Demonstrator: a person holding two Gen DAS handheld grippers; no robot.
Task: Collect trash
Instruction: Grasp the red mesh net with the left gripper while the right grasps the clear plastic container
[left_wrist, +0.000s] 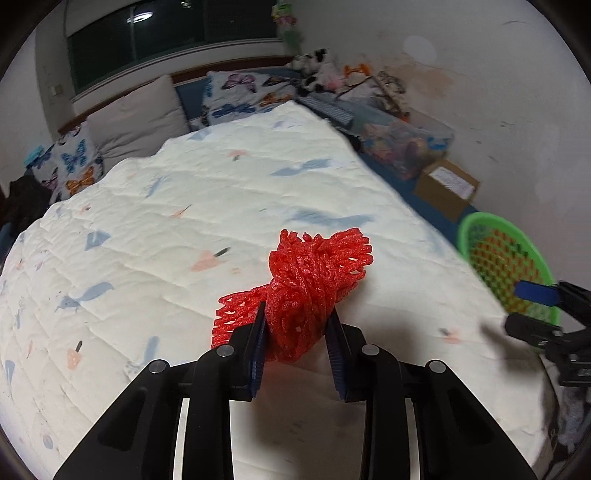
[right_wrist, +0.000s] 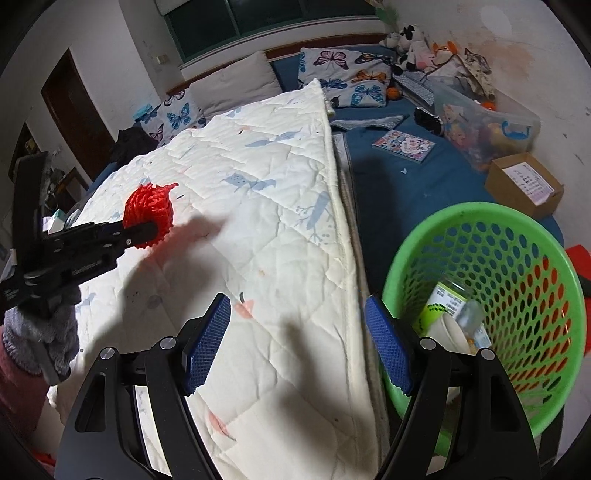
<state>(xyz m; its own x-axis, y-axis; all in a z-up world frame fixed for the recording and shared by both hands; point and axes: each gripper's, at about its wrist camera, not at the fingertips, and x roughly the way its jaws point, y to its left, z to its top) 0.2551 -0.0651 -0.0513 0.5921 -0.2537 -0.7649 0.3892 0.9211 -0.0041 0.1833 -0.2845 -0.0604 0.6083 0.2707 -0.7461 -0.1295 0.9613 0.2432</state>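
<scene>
Since the basket's mesh wall blocks most of what's inside, all I can make out in the green plastic basket (right_wrist: 517, 258) is a clear bottle (right_wrist: 467, 314) with a label and something pale next to it, hard to tell what. That basket sits just right of the right gripper (right_wrist: 297, 343), nearly touching its right finger, and its lower rim is cut off behind the gripper body. Those blue ribbed fingers (right_wrist: 208, 339) are spread wide with nothing between them, hanging over the edge of the white quilted blanket (right_wrist: 258, 221) on the bed. The left gripper (left_wrist: 297, 325) reaches out level over the blanket, held by a hand in a grey knit glove (right_wrist: 44, 332). Its fingers are pinched onto a scrunched red foam net (left_wrist: 314, 280), which bulges out past the fingertips, raised off the blanket.
</scene>
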